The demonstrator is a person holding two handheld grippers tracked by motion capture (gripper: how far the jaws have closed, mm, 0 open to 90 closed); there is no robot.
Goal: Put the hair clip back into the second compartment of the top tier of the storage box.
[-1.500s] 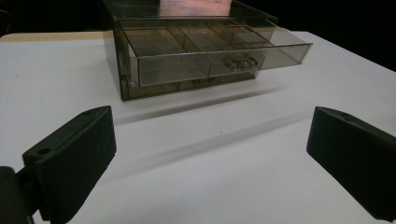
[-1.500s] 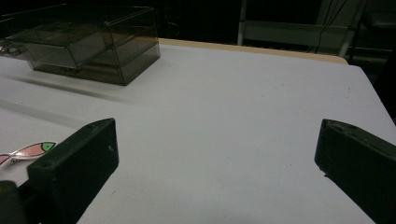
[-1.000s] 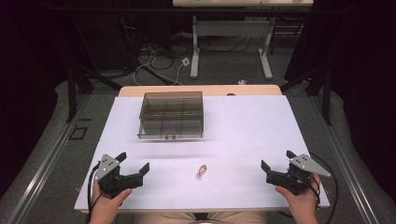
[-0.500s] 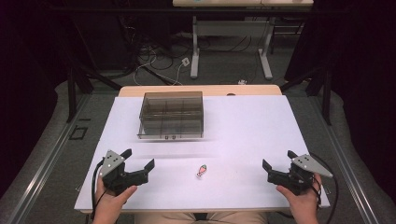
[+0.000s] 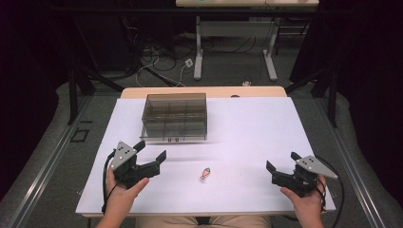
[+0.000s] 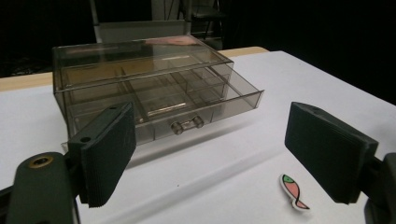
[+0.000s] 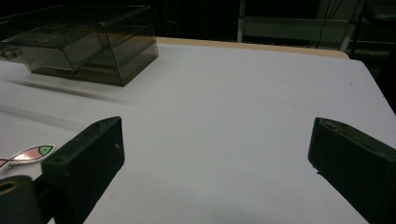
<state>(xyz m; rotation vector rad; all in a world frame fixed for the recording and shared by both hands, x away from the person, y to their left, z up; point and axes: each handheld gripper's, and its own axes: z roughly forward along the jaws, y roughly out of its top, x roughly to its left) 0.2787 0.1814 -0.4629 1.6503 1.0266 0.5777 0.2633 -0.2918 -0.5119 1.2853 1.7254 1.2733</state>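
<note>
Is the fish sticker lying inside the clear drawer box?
No, the fish sticker lies flat on the white table, well in front of the clear drawer box.

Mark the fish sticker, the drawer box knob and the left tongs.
fish sticker (image 6: 293, 191), left gripper view, middle of its pink body
drawer box knob (image 6: 186, 125), left gripper view, centre of the clear front handle
left tongs (image 5: 152, 152), high view, open gap between the two tips

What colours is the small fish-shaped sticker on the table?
Pink sticker with a green head, clearest in the left gripper view.
</note>
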